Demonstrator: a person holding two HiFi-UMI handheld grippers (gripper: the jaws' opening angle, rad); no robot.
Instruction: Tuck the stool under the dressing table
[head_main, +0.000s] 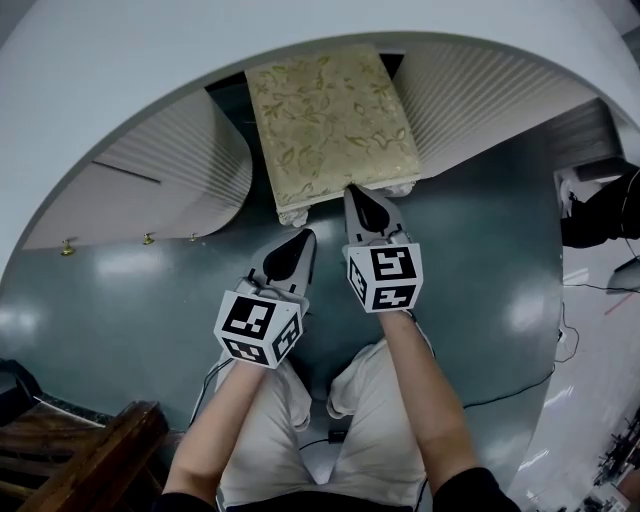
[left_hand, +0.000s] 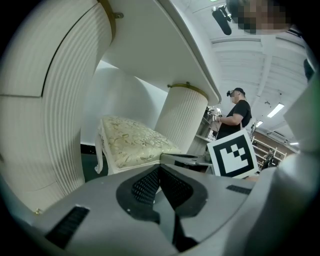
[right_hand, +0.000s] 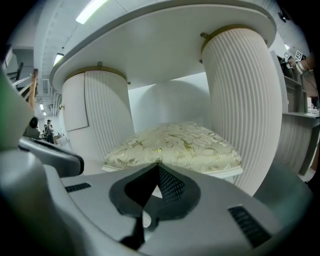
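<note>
Floral-cushioned stool (head_main: 330, 125) at 12 o'clock, partly under the white dressing table (head_main: 100, 70), between its fluted pedestals (head_main: 190, 150). Right gripper (head_main: 357, 192), jaws together and empty, touches the stool's near edge. Left gripper (head_main: 300, 238), likewise closed and empty, sits just short at the stool's 7 o'clock.

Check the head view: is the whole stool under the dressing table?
No, the near end of the stool juts out past the dressing table.

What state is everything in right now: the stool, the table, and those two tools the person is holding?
Stool: upright, far end under the table, near end sticking out.
Dressing table: standing, its top covering part of the stool.
Left gripper: jaws together, holding nothing, just short of the stool.
Right gripper: jaws together, holding nothing, tip at the stool's near edge.
</note>
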